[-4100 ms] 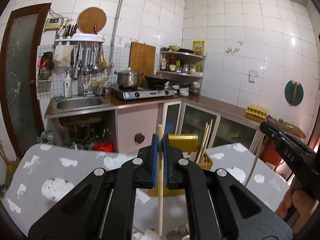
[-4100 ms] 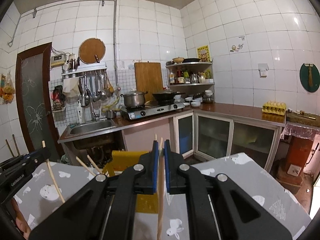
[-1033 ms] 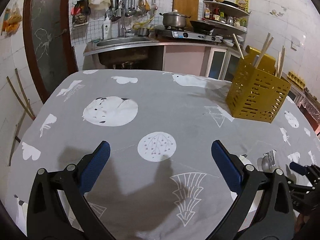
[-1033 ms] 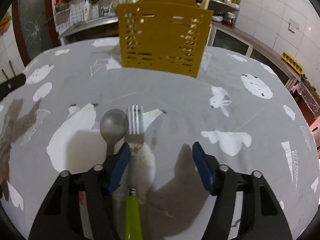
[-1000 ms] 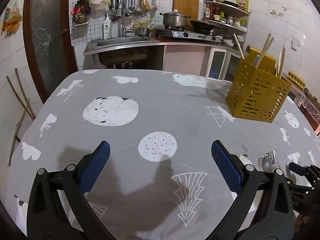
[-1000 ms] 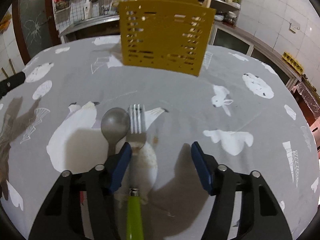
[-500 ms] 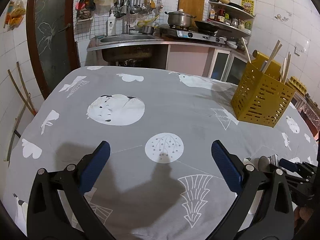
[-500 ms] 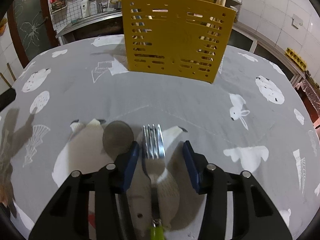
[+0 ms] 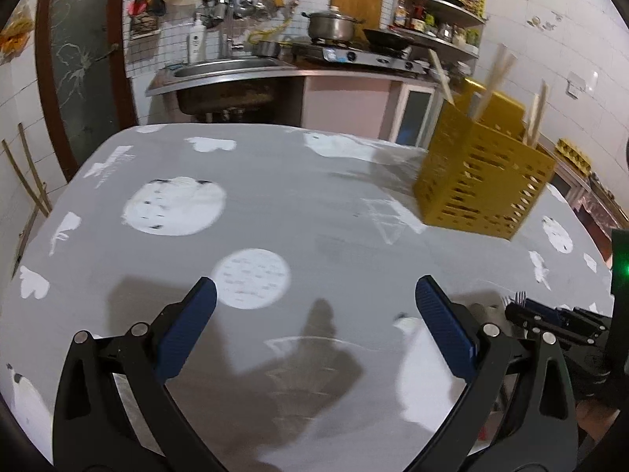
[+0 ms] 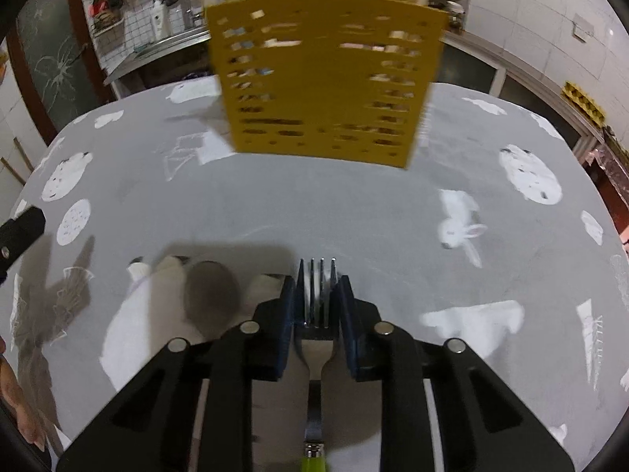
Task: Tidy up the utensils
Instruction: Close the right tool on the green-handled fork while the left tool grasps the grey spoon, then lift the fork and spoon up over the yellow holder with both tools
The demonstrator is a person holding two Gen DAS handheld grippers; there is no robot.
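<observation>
A fork (image 10: 319, 348) with a green handle lies on the grey patterned tablecloth (image 10: 354, 204), with a metal spoon (image 10: 212, 295) to its left. My right gripper (image 10: 316, 287) has its jaws closing, and the blue pads touch both sides of the fork's head. The yellow slotted utensil holder (image 10: 326, 78) stands straight ahead with several chopsticks (image 9: 499, 67) in it. My left gripper (image 9: 314, 291) hovers wide open over bare cloth with nothing between its fingers. In the left wrist view, the right gripper (image 9: 550, 316) is at the right edge and the holder (image 9: 483, 185) is beyond it.
Behind the table run a steel sink (image 9: 224, 70) and a counter with a gas stove and pot (image 9: 334, 27). A dark door (image 9: 78, 59) is at the left. A hand (image 10: 19, 413) shows at the lower left of the right wrist view.
My right gripper's jaws have narrowed from wide apart to tight against the fork's head, and it has moved closer to the yellow holder. The left gripper has drifted sideways, still open.
</observation>
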